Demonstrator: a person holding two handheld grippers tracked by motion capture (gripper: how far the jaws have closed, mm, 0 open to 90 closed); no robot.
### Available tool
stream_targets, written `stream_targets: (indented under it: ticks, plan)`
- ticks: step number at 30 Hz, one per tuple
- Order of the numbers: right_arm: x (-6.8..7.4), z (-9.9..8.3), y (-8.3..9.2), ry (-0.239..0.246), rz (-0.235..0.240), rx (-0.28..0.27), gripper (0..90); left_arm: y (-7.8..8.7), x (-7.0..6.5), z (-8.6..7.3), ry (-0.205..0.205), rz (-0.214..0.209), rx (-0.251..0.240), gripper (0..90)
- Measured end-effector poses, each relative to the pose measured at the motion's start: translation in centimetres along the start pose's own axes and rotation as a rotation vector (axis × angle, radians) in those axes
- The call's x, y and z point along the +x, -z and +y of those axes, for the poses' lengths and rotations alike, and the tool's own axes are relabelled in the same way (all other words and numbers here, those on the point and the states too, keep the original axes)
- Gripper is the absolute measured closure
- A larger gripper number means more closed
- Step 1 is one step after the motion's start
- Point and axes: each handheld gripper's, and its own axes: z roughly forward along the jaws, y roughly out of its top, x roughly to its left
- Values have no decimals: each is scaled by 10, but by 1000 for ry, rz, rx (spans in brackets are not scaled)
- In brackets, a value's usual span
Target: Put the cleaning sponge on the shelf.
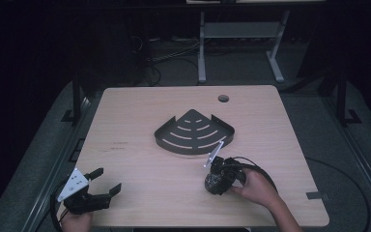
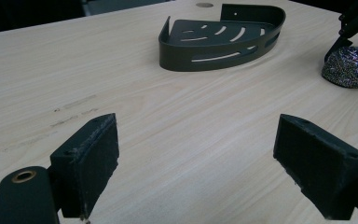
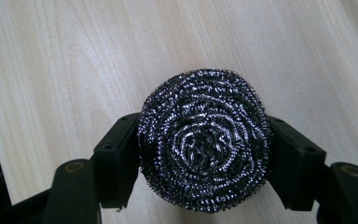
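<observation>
So the desk (image 1: 140,193) is a light wood-grain top with rounded corners, plus a small round cable hole (image 1: 223,98) near the far edge, right of center. Sitting flat on it around the middle is a dark metal corner shelf (image 1: 193,133), fan-shaped, with curved slots cut in its base and a low wall around the rim. Nearer the front right, well apart from the shelf, there's a round steel wool scrubber (image 1: 214,181) resting on the wood. A few faint dark scuff marks (image 1: 117,145) show on the left part of the surface.
</observation>
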Motion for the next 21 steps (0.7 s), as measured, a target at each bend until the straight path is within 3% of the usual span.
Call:
stream_targets:
  ticks: [21]
  plan:
    - [-1,8,24,35,4,-26,341,3,0,0,3,10,-8,133]
